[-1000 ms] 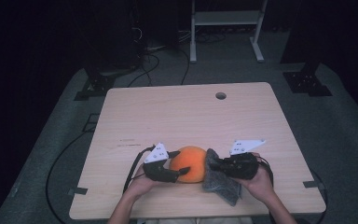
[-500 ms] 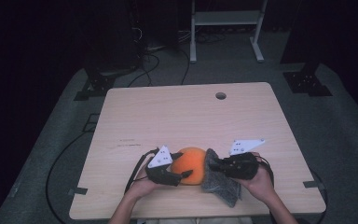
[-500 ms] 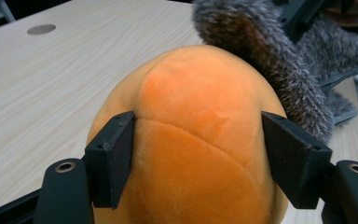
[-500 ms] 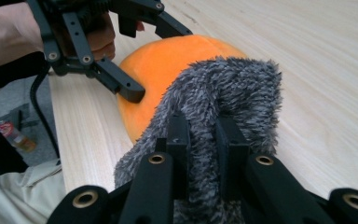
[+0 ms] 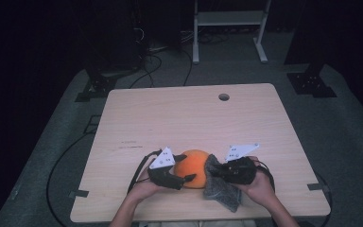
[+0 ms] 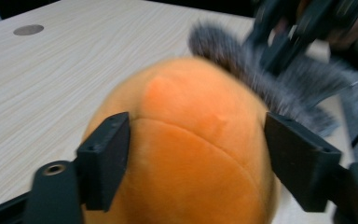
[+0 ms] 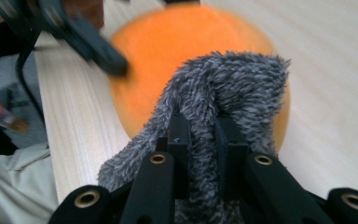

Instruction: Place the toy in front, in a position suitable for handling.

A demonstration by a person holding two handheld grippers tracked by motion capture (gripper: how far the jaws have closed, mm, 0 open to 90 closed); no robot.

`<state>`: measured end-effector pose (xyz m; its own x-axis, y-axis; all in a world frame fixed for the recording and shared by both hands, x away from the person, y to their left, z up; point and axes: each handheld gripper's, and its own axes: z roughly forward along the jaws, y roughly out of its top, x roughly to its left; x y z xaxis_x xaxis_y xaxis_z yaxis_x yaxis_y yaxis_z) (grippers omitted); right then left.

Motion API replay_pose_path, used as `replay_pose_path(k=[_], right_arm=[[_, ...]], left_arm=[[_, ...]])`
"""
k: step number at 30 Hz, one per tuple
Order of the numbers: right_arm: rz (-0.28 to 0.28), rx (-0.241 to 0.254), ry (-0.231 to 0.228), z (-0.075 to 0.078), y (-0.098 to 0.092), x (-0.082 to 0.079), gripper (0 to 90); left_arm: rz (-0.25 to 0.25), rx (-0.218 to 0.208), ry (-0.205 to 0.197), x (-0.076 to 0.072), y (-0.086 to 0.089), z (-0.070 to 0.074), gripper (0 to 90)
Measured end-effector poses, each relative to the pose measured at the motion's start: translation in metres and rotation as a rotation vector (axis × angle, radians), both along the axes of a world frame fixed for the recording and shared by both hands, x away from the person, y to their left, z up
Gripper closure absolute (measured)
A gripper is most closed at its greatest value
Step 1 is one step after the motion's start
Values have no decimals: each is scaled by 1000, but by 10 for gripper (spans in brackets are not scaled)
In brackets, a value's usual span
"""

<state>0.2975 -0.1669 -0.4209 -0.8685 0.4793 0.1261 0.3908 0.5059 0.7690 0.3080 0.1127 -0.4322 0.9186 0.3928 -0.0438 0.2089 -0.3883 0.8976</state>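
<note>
The right gripper [image 5: 216, 170] has its jaws pinched tight on a fold of the grey fuzzy cloth [image 5: 220, 187], which stands up between them in the right gripper view [image 7: 223, 102] and drapes against the right flank of the orange plush ball [image 5: 194, 166]. The ball lies directly left of that gripper, touching the cloth. From the other side, the left gripper [image 5: 189, 178] has just been opening its jaws; in its own view they straddle the ball [image 6: 186, 149], one jaw on each side, and whether the pads press on the plush I cannot tell — the right-hand one seems to stand just clear. So the ball sits between the two hands near the front edge of the table [image 5: 179, 113], roughly round, with no long axis to speak of. The left hand is the nearer to its body; the right reaches it through the cloth — any rubbing stroke, I judge, runs leftward across the ball's near-right face.
</note>
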Motion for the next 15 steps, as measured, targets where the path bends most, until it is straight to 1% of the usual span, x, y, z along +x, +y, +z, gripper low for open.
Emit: replay_pose_path(k=[1, 2, 3, 4, 5, 6, 7, 8, 9, 10, 11, 13, 14, 15], right_arm=[[-3, 6, 16, -2, -1, 0, 783], [0, -4, 19, -2, -3, 1, 782], [-2, -27, 14, -2, -4, 0, 782], [-4, -42, 16, -2, -4, 0, 781], [-5, -40, 21, -1, -5, -1, 782], [-6, -15, 7, 3, -5, -3, 782], [-4, 12, -5, 7, -5, -6, 782], [13, 63, -22, 15, -4, -9, 783], [23, 72, -33, 21, -1, -11, 783], [28, 62, -47, 23, 2, -12, 783], [29, 36, -55, 22, 6, -13, 783], [29, 11, -36, 13, 7, -9, 782], [33, 18, -14, 8, 6, -7, 782], [37, 36, 10, 4, 3, -5, 782]], left_arm=[[13, -18, 24, 2, 2, 2, 217], [22, -23, 41, 4, 2, 1, 226], [27, -9, 44, 4, 1, -1, 236], [27, 7, 30, 3, -1, -3, 260], [29, 15, 21, 2, -2, -4, 273], [28, 18, 17, 1, -2, -5, 282], [16, 27, 6, 0, -2, -4, 289], [6, 33, -8, -1, -3, -4, 297], [0, 39, -18, -2, -4, -4, 300], [-11, 45, -30, -4, -4, -4, 302], [-17, 51, -39, -4, -4, -4, 304], [-22, 55, -36, -5, -4, -4, 306], [-28, 57, -38, -5, -3, -4, 306], [-27, 54, -36, -5, -3, -5, 306]])
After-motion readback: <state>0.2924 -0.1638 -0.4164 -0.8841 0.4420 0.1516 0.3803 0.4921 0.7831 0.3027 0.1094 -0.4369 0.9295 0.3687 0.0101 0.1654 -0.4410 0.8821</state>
